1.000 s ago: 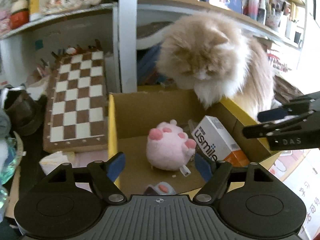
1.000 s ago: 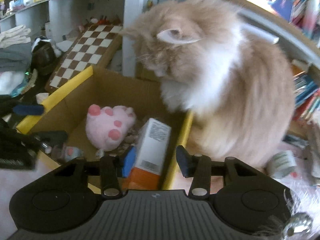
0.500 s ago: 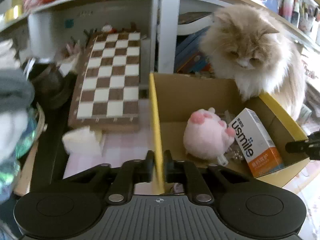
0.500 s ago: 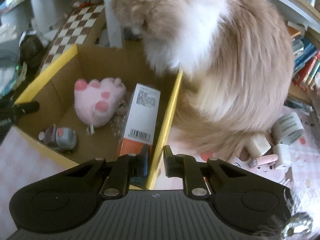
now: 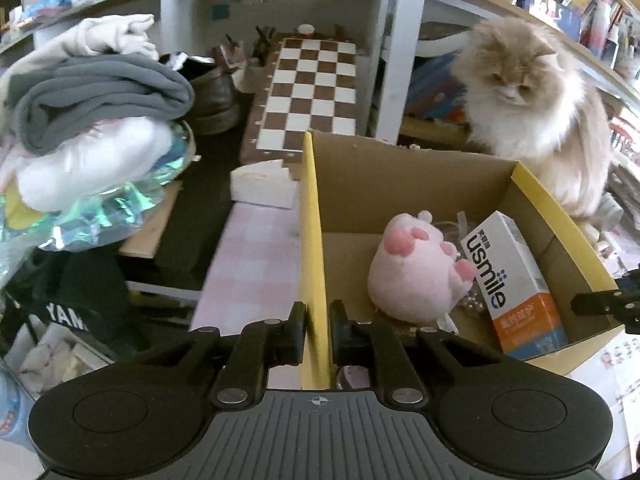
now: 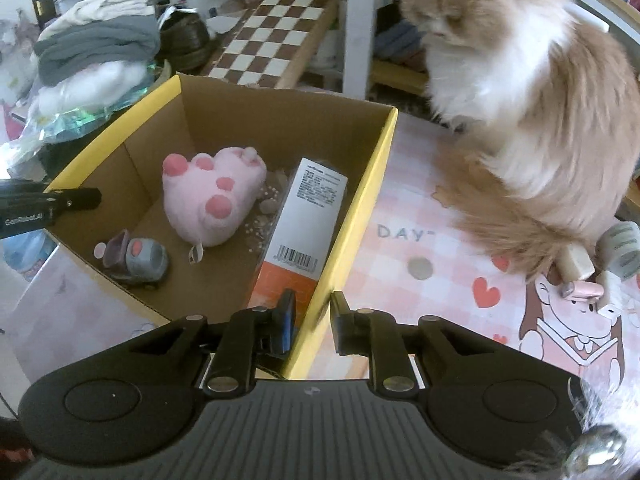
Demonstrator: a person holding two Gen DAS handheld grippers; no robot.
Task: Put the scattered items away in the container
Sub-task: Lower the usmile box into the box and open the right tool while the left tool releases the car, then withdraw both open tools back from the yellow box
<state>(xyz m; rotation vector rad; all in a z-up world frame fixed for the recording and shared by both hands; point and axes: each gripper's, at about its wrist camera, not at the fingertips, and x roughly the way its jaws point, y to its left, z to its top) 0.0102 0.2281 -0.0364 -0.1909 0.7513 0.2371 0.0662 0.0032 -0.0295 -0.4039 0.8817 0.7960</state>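
Two claws grip opposite walls of one cardboard box (image 6: 280,120) with yellow-taped rims, which sits on a bench (image 6: 400,208) covered in a pink checked cloth printed with hearts and a cartoon figure. Shelving (image 5: 280,4) crowded with books and bottles rises behind, and a chessboard (image 5: 312,92) leans at 12 o'clock from the box. A fluffy cream cat (image 6: 520,100) sits on the cloth at 2 o'clock in the right wrist view, just beside the box. Folded grey and white clothes (image 5: 100,100) pile up at 10 o'clock in the left wrist view. Inside the box lie a pink paw plush (image 6: 212,196), a white and orange usmile carton (image 6: 304,220) leaning against the right wall, and a small grey toy (image 6: 136,258). The left claw (image 5: 318,330) is clenched on the box's left wall; the right claw (image 6: 312,320) straddles the right wall with its fingers pressed close. Small jars and tubes (image 6: 600,264) lie scattered at 3 o'clock, near the cat's tail.
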